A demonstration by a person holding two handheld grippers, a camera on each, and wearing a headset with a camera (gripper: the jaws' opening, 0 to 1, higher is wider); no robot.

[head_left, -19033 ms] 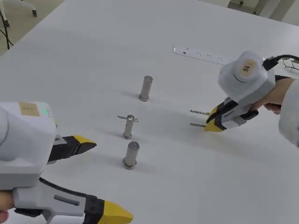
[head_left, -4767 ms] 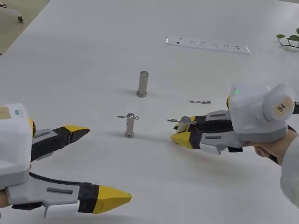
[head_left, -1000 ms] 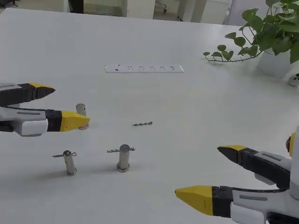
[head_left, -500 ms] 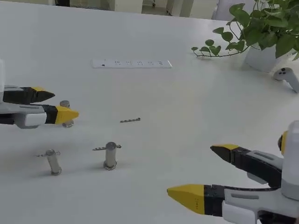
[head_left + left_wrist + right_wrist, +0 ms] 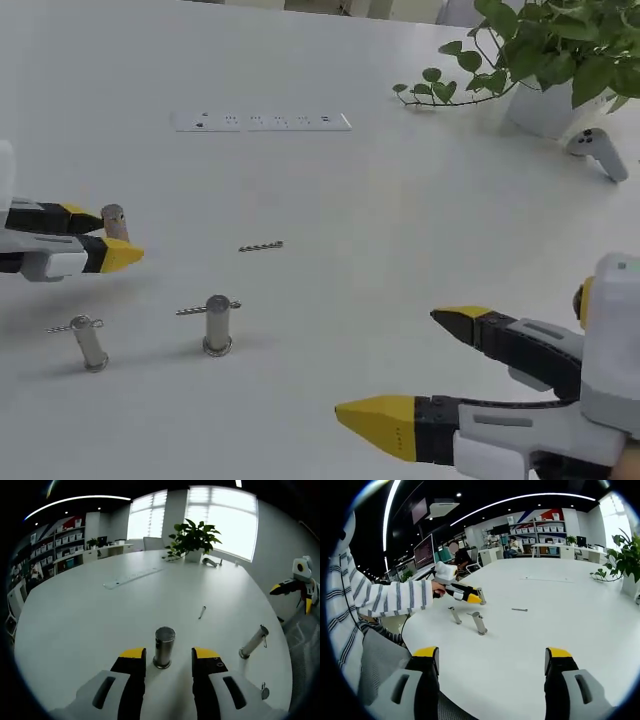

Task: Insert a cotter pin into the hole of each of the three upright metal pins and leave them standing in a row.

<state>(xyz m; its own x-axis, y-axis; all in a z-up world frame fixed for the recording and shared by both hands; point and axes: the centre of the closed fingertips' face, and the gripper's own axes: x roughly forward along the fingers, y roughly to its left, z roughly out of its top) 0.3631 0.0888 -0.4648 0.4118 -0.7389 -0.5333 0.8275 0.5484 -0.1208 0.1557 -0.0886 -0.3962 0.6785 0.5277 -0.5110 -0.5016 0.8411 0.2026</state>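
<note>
Three upright metal pins on the white table point(image 5: 400, 210), more of a loose triangle than a row right now.

Far left: the bare pin point(image 5: 164, 646), plain top, standing straight up right between the jaws of the left gripper point(image 5: 169, 654). Jaws released, a bit of daylight on both sides of the pin, so around it but not squeezing it. Same story from the head view, with the yellow tips either side of that pin at the left edge.

Nearer and toward the middle: the middle pin point(image 5: 217, 326), upright, with a cotter pin point(image 5: 195, 310) through its top and poking out to the left. Left of that, the near-left pin point(image 5: 90, 345), also standing, with its own cotter point(image 5: 68, 327) across the head.

Loose cotter pin point(image 5: 260, 246) lying flat on the table, out on its own. Sits to the right of the bare pin and farther away than the middle pin, touching nothing.

Right gripper point(image 5: 388, 364) low at the near right, well apart from all the pins, pointed left toward them. Jaws spread wide and holding nothing.

Farther back: a white power strip point(image 5: 260, 121), a potted plant point(image 5: 545, 45) at the far right, and a controller point(image 5: 598, 152) lying near it. Striped sleeve point(image 5: 395, 597) behind the left gripper in the right gripper view.
</note>
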